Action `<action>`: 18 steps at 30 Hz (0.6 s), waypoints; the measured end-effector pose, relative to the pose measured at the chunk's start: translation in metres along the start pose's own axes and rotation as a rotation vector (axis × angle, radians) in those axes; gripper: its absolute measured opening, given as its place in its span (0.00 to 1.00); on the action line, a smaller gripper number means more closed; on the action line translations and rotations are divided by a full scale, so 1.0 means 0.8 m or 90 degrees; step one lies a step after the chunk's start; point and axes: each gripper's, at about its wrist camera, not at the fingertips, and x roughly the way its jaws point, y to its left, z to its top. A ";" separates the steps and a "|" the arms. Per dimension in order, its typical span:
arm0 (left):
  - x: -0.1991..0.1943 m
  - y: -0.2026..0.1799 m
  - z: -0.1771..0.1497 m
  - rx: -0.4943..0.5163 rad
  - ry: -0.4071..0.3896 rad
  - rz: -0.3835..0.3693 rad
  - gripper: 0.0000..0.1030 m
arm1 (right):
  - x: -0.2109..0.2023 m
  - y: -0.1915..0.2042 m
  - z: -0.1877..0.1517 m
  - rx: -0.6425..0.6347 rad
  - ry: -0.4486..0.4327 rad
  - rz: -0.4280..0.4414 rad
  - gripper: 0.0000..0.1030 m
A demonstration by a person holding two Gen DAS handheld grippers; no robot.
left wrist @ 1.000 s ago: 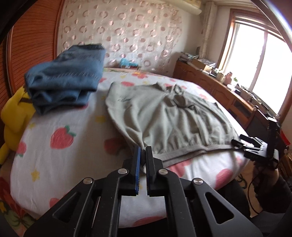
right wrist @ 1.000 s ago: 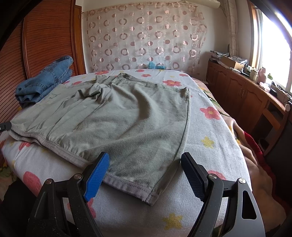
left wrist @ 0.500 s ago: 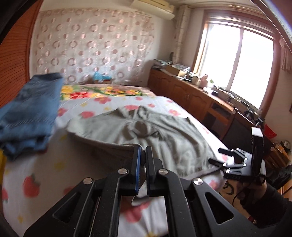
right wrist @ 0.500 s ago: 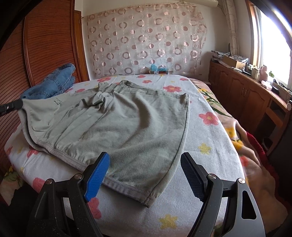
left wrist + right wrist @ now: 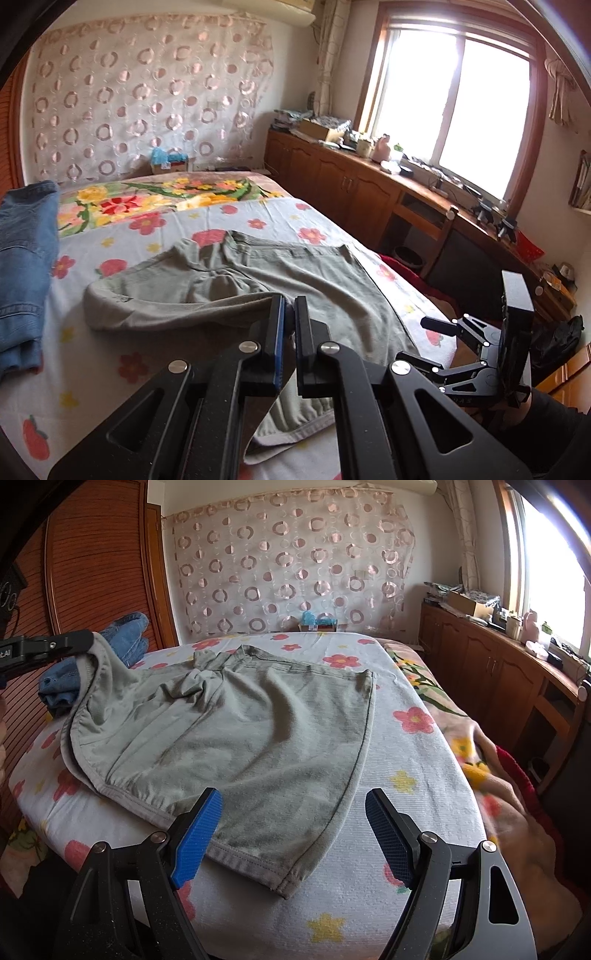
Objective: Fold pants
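Grey-green pants (image 5: 240, 734) lie spread on the flowered bed (image 5: 402, 782). My left gripper (image 5: 289, 306) is shut on the hem of one pant leg and holds it lifted off the bed, so the cloth (image 5: 177, 306) arcs up from the mattress. In the right wrist view the same gripper (image 5: 79, 642) shows at the left edge with the raised hem hanging from it. My right gripper (image 5: 293, 834) stands open over the near hem of the other leg, its blue pads (image 5: 197, 840) apart and touching nothing. That gripper (image 5: 437, 326) also shows at the right of the left wrist view.
Folded blue jeans (image 5: 22, 280) lie on the bed's left side by the wooden wardrobe (image 5: 96, 554). Wooden cabinets (image 5: 491, 668) with clutter run under the window on the right. A blanket (image 5: 498, 797) hangs at the bed's right edge. A patterned curtain (image 5: 291, 561) covers the far wall.
My left gripper has risen and swung right with the pant hem, peeling that leg off the bed. The right gripper has stayed where it was, still open.
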 end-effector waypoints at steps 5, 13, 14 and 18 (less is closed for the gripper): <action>0.021 -0.010 -0.003 0.011 0.029 -0.005 0.06 | -0.004 -0.004 0.000 0.016 -0.007 0.012 0.79; 0.017 0.000 -0.018 -0.002 0.041 0.027 0.12 | -0.002 -0.003 -0.003 0.016 -0.009 0.004 0.79; 0.014 0.002 -0.019 -0.002 0.039 0.032 0.15 | -0.001 -0.002 -0.003 0.017 -0.009 0.004 0.79; -0.004 0.013 -0.026 -0.005 0.021 0.063 0.58 | 0.003 0.003 -0.004 0.016 -0.006 0.007 0.79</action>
